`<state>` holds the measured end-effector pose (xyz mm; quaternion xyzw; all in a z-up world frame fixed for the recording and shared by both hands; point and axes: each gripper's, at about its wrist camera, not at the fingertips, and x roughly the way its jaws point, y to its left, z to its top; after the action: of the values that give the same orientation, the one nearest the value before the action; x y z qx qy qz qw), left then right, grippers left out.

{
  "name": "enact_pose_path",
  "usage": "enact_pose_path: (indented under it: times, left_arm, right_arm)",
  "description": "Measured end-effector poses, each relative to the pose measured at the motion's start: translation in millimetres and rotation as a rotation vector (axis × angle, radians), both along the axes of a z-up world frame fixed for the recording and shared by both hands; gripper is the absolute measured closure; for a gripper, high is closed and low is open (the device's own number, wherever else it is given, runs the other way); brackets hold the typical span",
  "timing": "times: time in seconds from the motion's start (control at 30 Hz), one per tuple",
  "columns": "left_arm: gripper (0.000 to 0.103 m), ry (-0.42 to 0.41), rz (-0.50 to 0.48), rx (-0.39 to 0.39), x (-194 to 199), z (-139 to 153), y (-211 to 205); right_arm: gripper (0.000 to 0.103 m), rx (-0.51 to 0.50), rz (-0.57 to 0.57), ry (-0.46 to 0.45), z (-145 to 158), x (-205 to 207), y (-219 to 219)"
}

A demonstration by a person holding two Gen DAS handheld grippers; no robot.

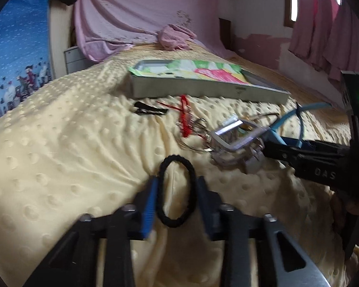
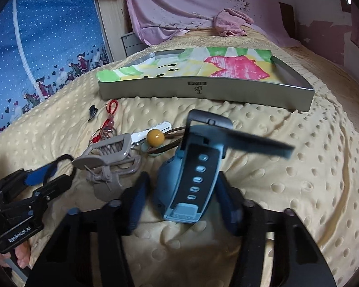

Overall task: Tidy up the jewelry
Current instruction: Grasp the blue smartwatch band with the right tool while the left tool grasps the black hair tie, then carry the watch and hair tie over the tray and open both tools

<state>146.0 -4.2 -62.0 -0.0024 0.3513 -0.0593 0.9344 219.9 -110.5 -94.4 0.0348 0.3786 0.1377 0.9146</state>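
My left gripper [image 1: 177,179] is shut on a black hair tie [image 1: 177,159], squeezed into a tall oval on the yellow dotted blanket [image 1: 59,155]. My right gripper [image 2: 182,177] is shut on a blue watch [image 2: 198,179], its pads against the sides of the watch body. One strap [image 2: 251,144] sticks out to the right, blurred. In the left wrist view the right gripper [image 1: 268,148] comes in from the right with the blue strap [image 1: 289,114] looping above it. The left gripper [image 2: 52,169] shows at the lower left of the right wrist view.
A shallow grey tin box [image 2: 203,91] lined with colourful paper lies behind the items. Between the grippers sit a grey claw clip [image 2: 107,157], a yellow bead tie [image 2: 155,138], a white clip [image 2: 158,128], a red beaded charm [image 2: 111,110] and a black clip [image 1: 148,110].
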Motion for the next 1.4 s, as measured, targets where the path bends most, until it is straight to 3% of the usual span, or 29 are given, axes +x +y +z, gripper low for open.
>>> enact_pose_path:
  times: [0.1,0.33,0.53,0.67,0.83,1.0,1.17,1.4]
  left_arm:
    - [0.097,-0.003,-0.025,-0.015,-2.1,0.7,-0.7]
    - [0.097,-0.11,-0.07,-0.098,-20.9,20.3,4.1]
    - [0.097,-0.177,-0.129,-0.098,-27.3,51.3,-6.7]
    - [0.097,-0.194,-0.142,-0.109,-1.7,76.6,-13.2]
    - [0.097,-0.203,-0.169,-0.111,58.2,99.2,-26.2]
    - [0.097,-0.13,-0.195,-0.149,128.4,92.0,-34.5]
    - [0.097,-0.023,-0.194,-0.189,180.8,70.5,-35.2]
    - [0.097,0.118,-0.183,-0.214,214.5,40.7,-33.2]
  right_arm:
    - [0.061,0.004,0.007,0.002,-0.2,-2.3,-0.1]
    - [0.064,0.052,-0.023,-0.048,11.5,-20.1,-10.7]
    - [0.064,0.088,-0.036,-0.131,36.8,-42.4,-21.6]
    - [0.064,0.079,-0.025,-0.202,60.0,-29.3,-27.2]
    - [0.064,0.071,-0.029,-0.231,81.8,13.1,-38.1]
    - [0.064,0.076,-0.045,-0.213,89.0,81.3,-51.7]
    - [0.064,0.078,-0.072,-0.131,68.6,134.2,-54.0]
    - [0.064,0.047,-0.072,-0.029,36.2,160.0,-47.8]
